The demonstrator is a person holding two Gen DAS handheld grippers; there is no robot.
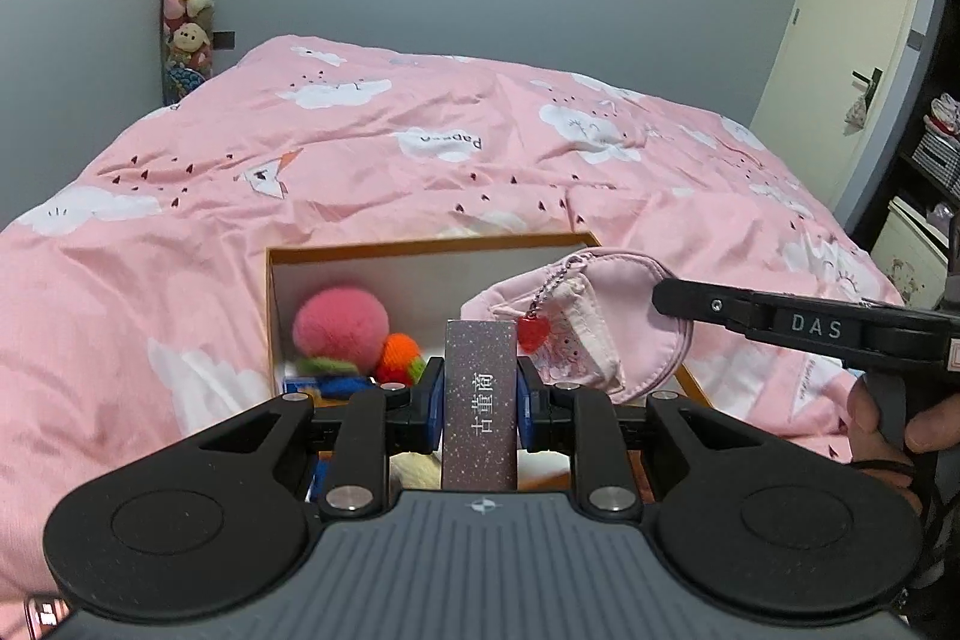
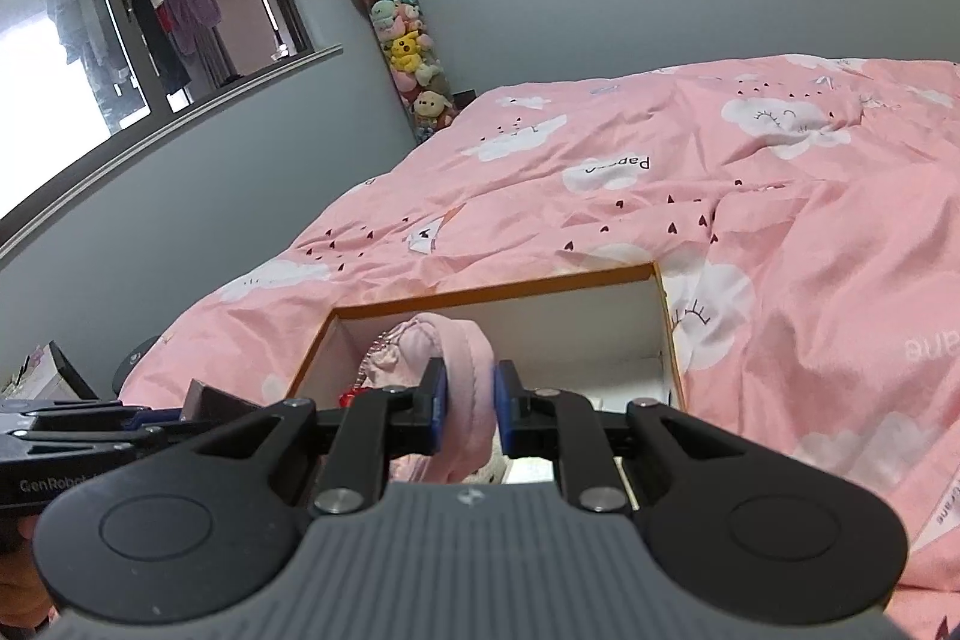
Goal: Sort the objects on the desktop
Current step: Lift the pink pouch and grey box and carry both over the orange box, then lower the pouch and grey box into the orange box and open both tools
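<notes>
Desktop objects ride in both tools above an open orange-rimmed box [image 1: 420,244] that sits on a bed with a pink cloud-print quilt [image 1: 420,148]. The left tool [image 1: 480,388] points forward and downward, its blue pads clamped on a dark speckled slim box [image 1: 480,400] printed with white characters and held upright. The right tool [image 2: 469,400] reaches in from the right in the left wrist view, tilted downward, squeezing the edge of a pink zip pouch [image 2: 465,370] over the box; a red heart charm [image 1: 533,331] dangles from the pouch on a bead chain. A hand [image 1: 900,418] grips that tool's handle. Inside the box, at its left, lie a pink pompom [image 1: 341,322] and an orange knitted ball [image 1: 399,358]. A tall column of plush toys [image 2: 408,52] stands against the grey wall.
</notes>
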